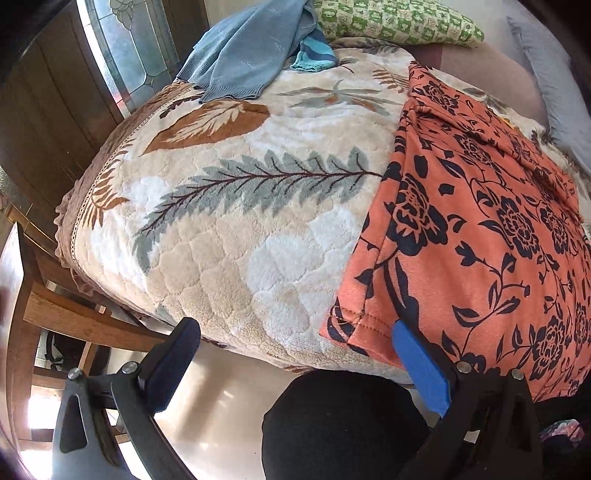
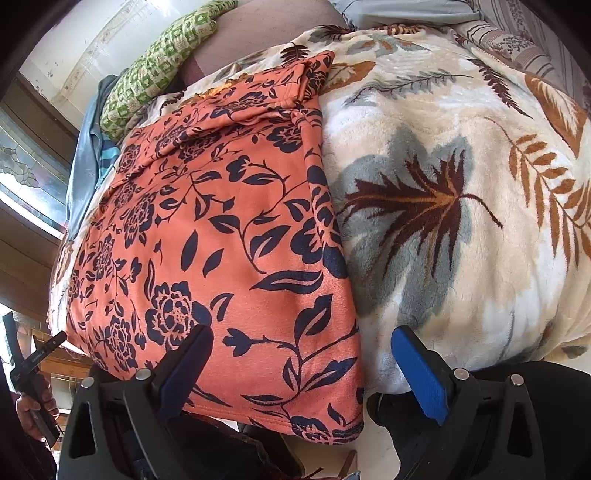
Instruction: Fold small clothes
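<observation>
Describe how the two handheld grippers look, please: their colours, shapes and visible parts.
The left gripper and the right gripper look alike. Each has a black frame of curved, plastic-looking arms with slot-shaped cut-outs, joined by round silver pins. Each finger ends in a flat rectangular blue pad; the opposite pad looks dark navy in shadow. No cables or markings show.

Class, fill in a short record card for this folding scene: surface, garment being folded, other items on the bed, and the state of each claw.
surface: plush leaf-print blanket covering a bed
garment: orange floral garment, lying flat, near edge hanging over the bed's front
other clothes: blue knit garment at the far side
pillow: green checked pillow beyond the blanket
left claw: open, holding nothing, near the garment's near left corner
right claw: open, holding nothing, straddling the garment's near right corner
</observation>
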The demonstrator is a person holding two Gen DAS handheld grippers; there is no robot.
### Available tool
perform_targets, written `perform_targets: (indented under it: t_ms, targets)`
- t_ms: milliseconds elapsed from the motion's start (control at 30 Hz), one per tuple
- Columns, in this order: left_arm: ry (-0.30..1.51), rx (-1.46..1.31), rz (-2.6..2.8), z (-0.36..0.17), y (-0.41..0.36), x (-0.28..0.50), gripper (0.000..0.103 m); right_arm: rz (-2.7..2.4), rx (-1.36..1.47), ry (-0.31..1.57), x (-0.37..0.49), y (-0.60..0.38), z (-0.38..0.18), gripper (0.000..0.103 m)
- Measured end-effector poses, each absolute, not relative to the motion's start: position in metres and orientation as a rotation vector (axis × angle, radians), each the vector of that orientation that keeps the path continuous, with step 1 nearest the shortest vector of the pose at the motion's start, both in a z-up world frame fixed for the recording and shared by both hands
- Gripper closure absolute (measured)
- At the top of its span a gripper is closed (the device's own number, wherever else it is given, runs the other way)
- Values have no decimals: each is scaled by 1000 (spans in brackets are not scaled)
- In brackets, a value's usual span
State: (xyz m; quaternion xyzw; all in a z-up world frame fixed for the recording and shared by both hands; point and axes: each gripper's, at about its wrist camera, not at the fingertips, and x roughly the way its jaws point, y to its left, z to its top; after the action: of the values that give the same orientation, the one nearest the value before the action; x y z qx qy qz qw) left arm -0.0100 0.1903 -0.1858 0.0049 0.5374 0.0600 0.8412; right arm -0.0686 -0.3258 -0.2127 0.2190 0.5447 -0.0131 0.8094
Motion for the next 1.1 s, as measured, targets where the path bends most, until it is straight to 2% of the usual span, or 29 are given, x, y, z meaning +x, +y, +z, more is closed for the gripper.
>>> perform_targets:
  t_ms: [367,633,1100]
  targets:
    - [1121,98,52,-182,144,-1,0,-61,145,1146,-53,-278,-176,4]
    - [1127,124,69,-182,142,-1,0,-66,-49,1104,-51,-245,-154,4]
    - [1140,135,88,-186,144,0,0,-76,-114,1064,-50,-234,-143,4]
